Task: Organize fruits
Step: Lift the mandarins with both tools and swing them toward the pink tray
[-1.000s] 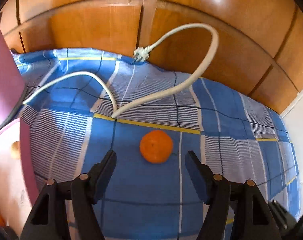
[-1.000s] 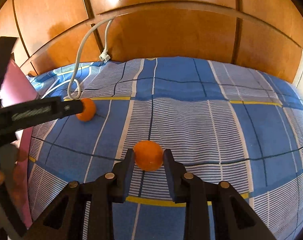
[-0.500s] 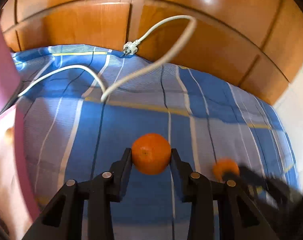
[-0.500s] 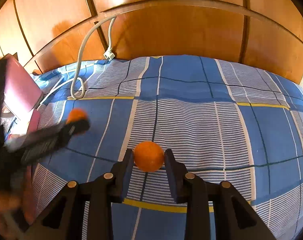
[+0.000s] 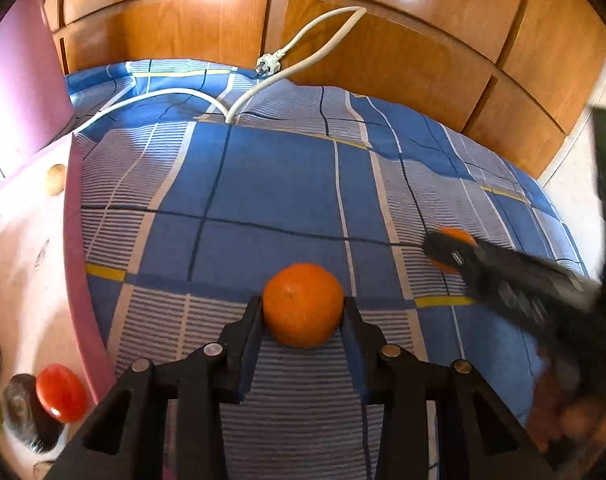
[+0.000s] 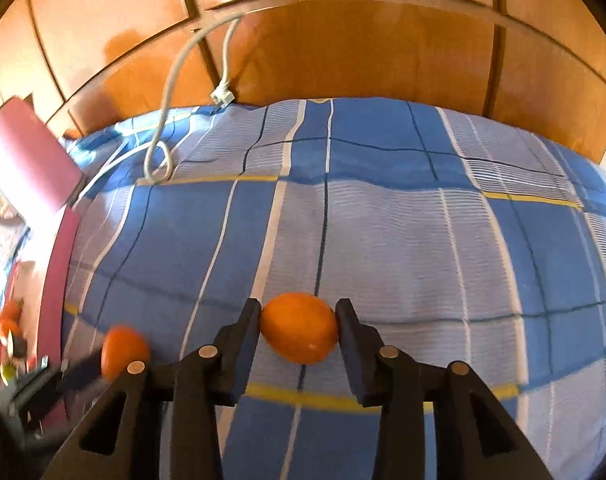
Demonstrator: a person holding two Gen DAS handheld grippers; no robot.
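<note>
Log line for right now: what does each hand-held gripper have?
left hand-held gripper: shut on orange | right hand-held gripper: jaws just opening, second orange between them | pink box: left of bedsheet

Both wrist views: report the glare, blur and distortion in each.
Left wrist view: fisheye bends the wooden panels; glare washes out the pink box; the right gripper is motion-blurred. Right wrist view: same curved panels, sheen at top; the left gripper is smeared; the orange is sharp.
</note>
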